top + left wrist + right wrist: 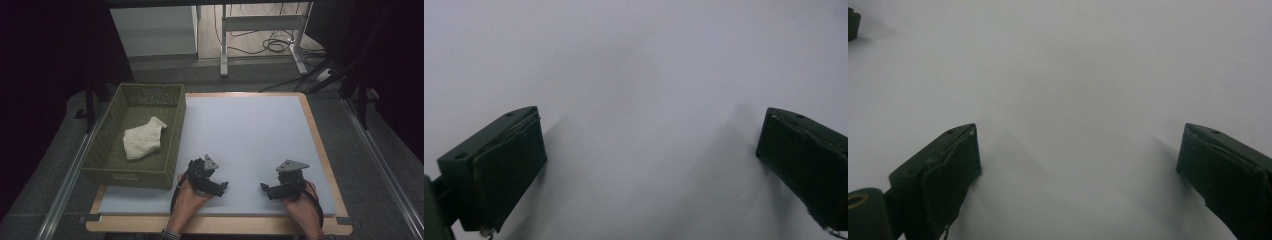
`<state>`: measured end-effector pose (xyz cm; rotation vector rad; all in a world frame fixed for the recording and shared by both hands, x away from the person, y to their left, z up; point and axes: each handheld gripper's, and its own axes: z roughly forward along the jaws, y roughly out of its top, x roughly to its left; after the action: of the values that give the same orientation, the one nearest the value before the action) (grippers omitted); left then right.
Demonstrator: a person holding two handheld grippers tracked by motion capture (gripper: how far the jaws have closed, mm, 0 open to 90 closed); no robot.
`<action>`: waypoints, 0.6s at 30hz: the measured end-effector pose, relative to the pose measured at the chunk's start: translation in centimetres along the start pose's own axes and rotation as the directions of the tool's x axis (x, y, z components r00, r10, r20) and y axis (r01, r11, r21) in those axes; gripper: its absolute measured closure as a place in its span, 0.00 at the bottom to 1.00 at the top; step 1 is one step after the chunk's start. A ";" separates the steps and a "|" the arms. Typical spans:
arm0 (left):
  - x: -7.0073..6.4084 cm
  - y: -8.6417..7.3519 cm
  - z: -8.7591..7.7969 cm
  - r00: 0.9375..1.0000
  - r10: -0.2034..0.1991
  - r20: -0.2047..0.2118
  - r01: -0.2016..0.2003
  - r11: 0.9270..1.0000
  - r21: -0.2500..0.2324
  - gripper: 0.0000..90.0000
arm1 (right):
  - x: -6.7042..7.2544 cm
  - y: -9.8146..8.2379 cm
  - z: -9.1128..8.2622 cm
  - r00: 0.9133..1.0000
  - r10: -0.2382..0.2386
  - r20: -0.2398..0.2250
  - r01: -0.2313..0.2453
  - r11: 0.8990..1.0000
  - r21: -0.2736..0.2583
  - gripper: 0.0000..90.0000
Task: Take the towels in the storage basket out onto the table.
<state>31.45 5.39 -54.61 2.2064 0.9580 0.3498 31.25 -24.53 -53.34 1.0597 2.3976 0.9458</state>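
White cloth (143, 139) lies crumpled in the green basket (172, 145), at the table's left edge.
Left gripper (221, 186) and right gripper (264, 188) rest on the grey mat (250, 135), tips facing each other, jaws spread wide and holding nothing.

White cloth (144, 139) in basket (172, 145) too small, maybe crumpled; forearms cropped

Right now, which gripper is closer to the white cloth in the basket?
Left. The left gripper rests just right of the basket holding the white cloth; the right gripper sits farther right.
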 end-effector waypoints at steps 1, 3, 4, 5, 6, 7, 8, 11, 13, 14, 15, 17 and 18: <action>0.0 0.0 0.0 1.000 0.000 0.001 0.000 1.000 0.002 0.00 | 0.0 0.0 0.0 1.000 0.002 0.000 -0.002 1.000 0.000 0.04; 0.0 0.0 0.0 1.000 0.000 0.002 0.000 1.000 0.002 0.00 | 0.0 0.0 0.0 1.000 0.006 -0.002 -0.006 1.000 -0.001 0.04; 0.0 0.0 0.0 1.000 0.001 0.000 -0.001 1.000 0.006 0.00 | 0.0 0.0 0.0 1.000 0.007 -0.002 -0.007 1.000 -0.001 0.04; 0.0 0.0 0.0 1.000 -0.002 0.000 0.002 1.000 0.006 0.00 | 0.0 0.0 0.0 1.000 0.007 -0.002 -0.007 1.000 -0.001 0.04; 0.0 0.0 0.0 1.000 -0.003 0.002 0.003 1.000 0.004 0.00 | 0.0 0.0 0.0 1.000 0.008 -0.004 -0.008 1.000 -0.001 0.04; 0.0 0.0 0.0 1.000 -0.007 0.005 0.007 1.000 0.004 0.00 | 0.0 0.0 0.0 1.000 0.007 -0.004 -0.007 1.000 -0.001 0.04; 0.1 0.0 0.0 1.000 -0.009 0.007 0.009 1.000 0.005 0.00 | 0.0 0.0 0.1 1.000 0.007 -0.004 -0.007 1.000 -0.001 0.03; 0.1 0.0 0.0 1.000 -0.010 0.008 0.010 1.000 0.002 0.00 | 0.0 0.0 0.1 1.000 0.007 -0.005 -0.007 1.000 0.000 0.03; 0.1 0.0 0.0 1.000 -0.011 0.009 0.011 1.000 0.001 0.00 | 0.0 0.0 0.1 1.000 0.006 -0.005 -0.006 1.000 0.000 0.03; 0.1 0.0 0.0 1.000 -0.011 0.010 0.011 1.000 0.001 0.00 | 0.0 0.0 0.1 1.000 0.005 -0.004 -0.005 1.000 -0.001 0.03; 0.1 0.0 0.0 1.000 -0.012 0.010 0.012 1.000 0.001 0.00 | 0.0 0.0 0.1 1.000 0.004 -0.004 -0.004 1.000 -0.001 0.03; 0.1 0.0 0.0 1.000 -0.012 0.010 0.012 1.000 0.001 0.00 | 0.0 0.0 0.1 1.000 0.004 -0.003 -0.004 1.000 -0.001 0.03; 0.1 0.0 0.0 1.000 -0.011 0.010 0.011 1.000 0.001 0.00 | 0.0 0.0 0.1 1.000 0.003 -0.003 -0.003 1.000 -0.001 0.03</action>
<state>31.51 5.48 -54.63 2.2007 0.9650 0.3326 31.27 -24.53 -53.41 1.0629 2.3981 0.9510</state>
